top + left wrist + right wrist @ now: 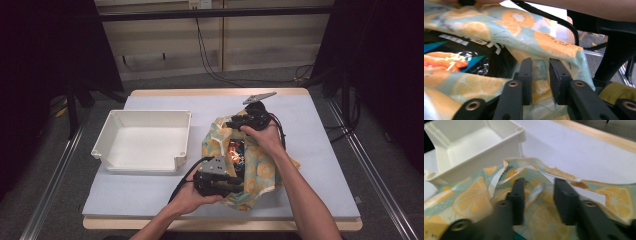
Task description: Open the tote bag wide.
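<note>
The left gripper has its two black jaws slightly apart around a fold of the light-blue cloth bag with orange slices. Inside the bag lies a shiny black snack packet.

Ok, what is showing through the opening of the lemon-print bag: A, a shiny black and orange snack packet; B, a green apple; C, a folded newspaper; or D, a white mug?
A: a glossy black and orange snack packet lies inside the open mouth of the lemon-print bag, and it shows in the high view as well.
</note>
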Motion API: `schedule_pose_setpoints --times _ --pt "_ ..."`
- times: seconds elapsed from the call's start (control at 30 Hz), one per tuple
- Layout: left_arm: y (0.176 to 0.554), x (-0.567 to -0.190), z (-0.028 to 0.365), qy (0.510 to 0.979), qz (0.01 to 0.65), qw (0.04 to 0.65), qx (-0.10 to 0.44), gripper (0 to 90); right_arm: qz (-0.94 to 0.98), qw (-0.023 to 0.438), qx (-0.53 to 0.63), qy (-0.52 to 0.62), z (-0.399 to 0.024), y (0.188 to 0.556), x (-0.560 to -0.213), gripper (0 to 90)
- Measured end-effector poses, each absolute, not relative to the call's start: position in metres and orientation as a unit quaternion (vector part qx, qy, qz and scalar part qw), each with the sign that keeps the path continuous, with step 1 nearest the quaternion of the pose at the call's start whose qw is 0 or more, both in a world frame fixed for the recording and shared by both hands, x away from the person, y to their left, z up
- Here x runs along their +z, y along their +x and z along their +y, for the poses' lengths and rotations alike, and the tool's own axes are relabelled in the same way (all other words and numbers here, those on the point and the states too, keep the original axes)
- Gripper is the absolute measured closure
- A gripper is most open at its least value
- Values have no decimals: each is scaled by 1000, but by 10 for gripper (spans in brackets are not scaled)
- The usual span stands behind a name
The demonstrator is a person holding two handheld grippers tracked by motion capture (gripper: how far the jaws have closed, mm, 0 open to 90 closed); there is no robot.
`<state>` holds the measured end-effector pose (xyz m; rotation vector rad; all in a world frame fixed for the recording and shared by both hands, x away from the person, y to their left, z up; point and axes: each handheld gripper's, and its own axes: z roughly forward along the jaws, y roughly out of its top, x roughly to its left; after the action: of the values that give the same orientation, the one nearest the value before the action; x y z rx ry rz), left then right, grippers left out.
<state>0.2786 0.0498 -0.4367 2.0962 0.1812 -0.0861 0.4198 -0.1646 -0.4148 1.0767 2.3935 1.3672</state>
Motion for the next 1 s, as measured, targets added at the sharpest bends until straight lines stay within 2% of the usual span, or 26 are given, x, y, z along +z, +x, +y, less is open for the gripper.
schedule_pose_setpoints --times 0.13,0.27,0.4,0.5,0.57,0.73,0.83,1.0 --pt "281 -433 53 857 87 507 -31 654 804 101 462 359 -172 407 -404 434" --pt "285 -427 58 850 96 517 -23 627 797 105 477 357 -182 391 -397 387" --pt "288 -421 66 846 103 523 -11 619 798 108 479 348 -192 370 -390 388" --pt "293 -417 72 841 113 530 -9 644 794 100 489 348 -204 349 -382 462" --pt "297 -415 74 838 119 533 -7 649 795 100 488 346 -205 344 -381 475" --pt "310 -413 71 841 129 526 14 652 808 92 472 339 -201 320 -389 477" --pt "322 -418 69 840 150 522 21 630 815 105 460 336 -196 307 -401 386" --pt "329 -436 60 854 149 498 20 594 825 111 434 346 -190 307 -419 315"
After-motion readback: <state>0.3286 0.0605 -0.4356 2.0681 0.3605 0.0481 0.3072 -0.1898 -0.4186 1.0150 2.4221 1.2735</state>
